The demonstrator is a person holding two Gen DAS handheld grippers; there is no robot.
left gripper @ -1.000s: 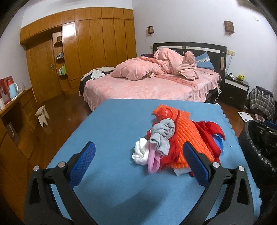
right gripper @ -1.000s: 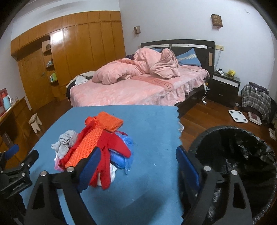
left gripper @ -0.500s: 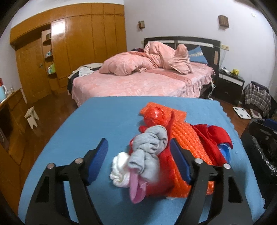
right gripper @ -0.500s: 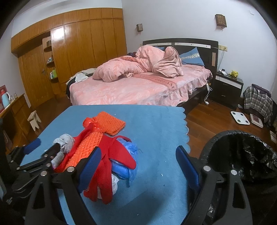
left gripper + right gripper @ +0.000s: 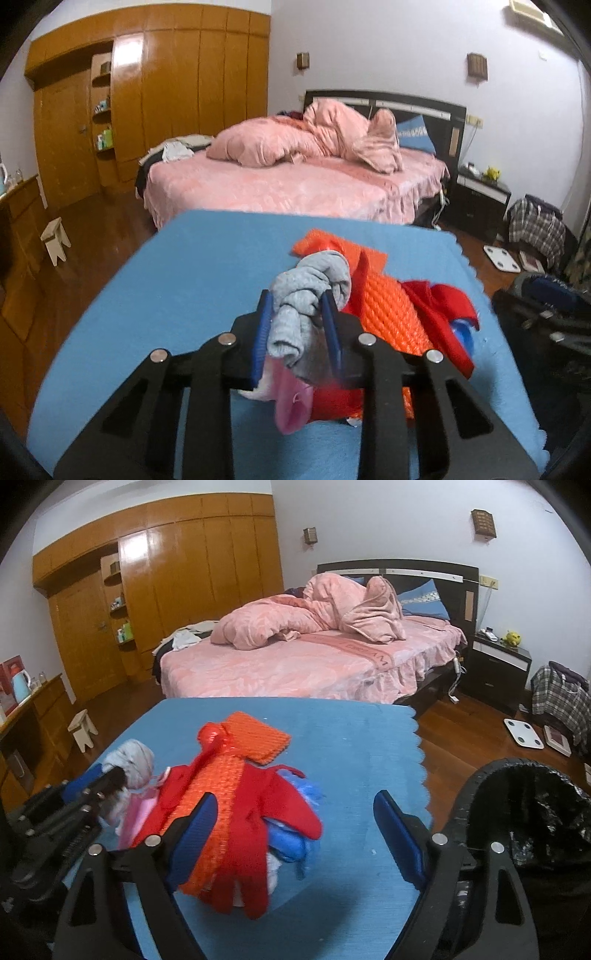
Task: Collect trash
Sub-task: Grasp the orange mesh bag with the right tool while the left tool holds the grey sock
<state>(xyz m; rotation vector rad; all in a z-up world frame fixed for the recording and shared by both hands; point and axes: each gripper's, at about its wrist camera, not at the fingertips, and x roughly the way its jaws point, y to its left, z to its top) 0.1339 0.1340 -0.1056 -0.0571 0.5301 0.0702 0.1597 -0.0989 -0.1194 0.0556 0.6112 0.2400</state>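
Observation:
A heap of trash lies on the blue table: a grey sock, an orange knitted net, red cloth, a pink piece and blue plastic. My left gripper is shut on the grey sock at the heap's left end; it also shows in the right wrist view. My right gripper is open and empty, its jaws either side of the heap's near end. A black-lined trash bin stands right of the table.
A bed with pink bedding stands beyond the table. A wooden wardrobe fills the back left. A small stool, a nightstand, a white scale and a plaid bag are on the floor.
My left gripper moved forward onto the heap and closed on the grey sock. My right gripper stayed open and shifted slightly left towards the heap.

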